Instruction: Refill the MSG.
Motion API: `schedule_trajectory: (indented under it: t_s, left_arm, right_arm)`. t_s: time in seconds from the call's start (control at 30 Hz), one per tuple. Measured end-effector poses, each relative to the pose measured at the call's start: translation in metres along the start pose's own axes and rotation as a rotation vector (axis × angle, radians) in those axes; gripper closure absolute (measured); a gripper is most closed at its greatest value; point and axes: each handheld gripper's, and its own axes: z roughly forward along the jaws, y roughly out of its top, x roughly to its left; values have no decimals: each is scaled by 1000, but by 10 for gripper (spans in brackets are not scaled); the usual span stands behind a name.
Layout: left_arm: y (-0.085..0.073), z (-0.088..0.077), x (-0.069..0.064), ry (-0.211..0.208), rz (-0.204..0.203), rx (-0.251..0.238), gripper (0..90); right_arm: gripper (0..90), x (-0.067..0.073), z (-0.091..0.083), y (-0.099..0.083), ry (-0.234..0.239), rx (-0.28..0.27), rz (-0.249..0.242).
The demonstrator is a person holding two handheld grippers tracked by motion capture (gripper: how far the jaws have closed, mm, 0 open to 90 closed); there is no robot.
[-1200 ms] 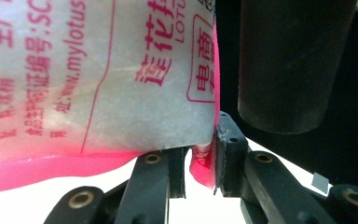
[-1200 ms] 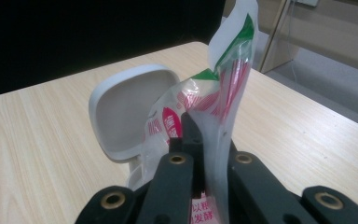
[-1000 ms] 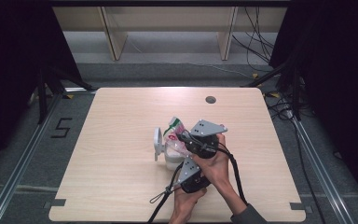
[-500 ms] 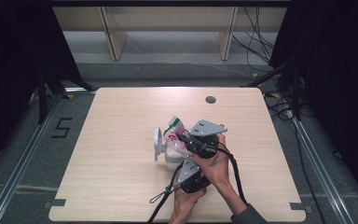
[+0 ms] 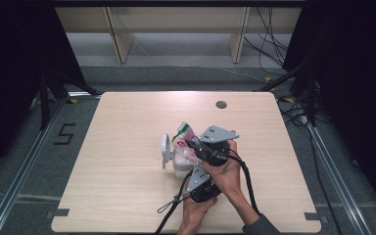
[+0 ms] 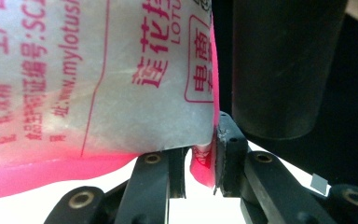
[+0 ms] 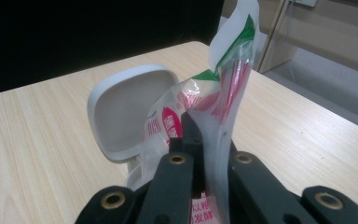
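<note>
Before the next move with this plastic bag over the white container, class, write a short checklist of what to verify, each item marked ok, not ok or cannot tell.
1. Right claw shut on the plastic bag: ok.
2. Left claw pinching the bag's pink lower edge: ok.
3. White container sits on the table under the bag: ok.
4. Container's hinged lid stands open: ok.
5. Bag's top already torn open: cannot tell.
6. Contents left inside the bag: cannot tell.
</note>
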Motion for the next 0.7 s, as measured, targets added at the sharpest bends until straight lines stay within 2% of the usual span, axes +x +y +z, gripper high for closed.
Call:
schedule_trajectory:
  t_s: [0.13,0.17,0.2,0.4,0.43,0.47,0.5,0.53,0.57,0.6,0.63,0.67,0.7]
  left_arm:
    - [0,0,0,1,2,8,763]
    - [0,-1,0,6,4,9,763]
    - [0,-1,0,1,7,9,763]
    - [-3,1,3,0,-4,14,762]
    - [-3,0,3,2,3,22,762]
    - [-3,1,3,3,-1,24,762]
    - [-4,0,3,8,-1,31,761]
    - [-4,0,3,14,0,37,761]
    - [-5,2,4,6,-5,27,761]
    - [-5,1,4,24,5,47,760]
    - [-6,1,4,26,-2,42,759]
    - [-7,2,5,23,-8,42,758]
    - [-8,1,6,28,-5,48,757]
  right_arm:
    - [900,0,1,0,6,0,1]
    - [900,-1,1,0,-12,-21,-10]
    - [900,-1,0,0,-13,-19,-9]
    - [900,-4,-1,-1,2,-22,-8]
    - [900,-4,-1,-1,-13,-36,-5]
    - [900,-2,-1,-1,-3,-27,18]
    - [900,-4,-3,-1,0,-15,18]
    - [900,-2,-4,-1,12,-4,47]
    - [900,-4,-3,-1,8,-25,33]
    - [900,-4,-4,-1,10,-28,32]
    - [900,-6,-5,-1,17,-32,10]
    - [900,-5,-5,-1,32,-29,25]
    - [900,-5,-7,0,22,-26,25]
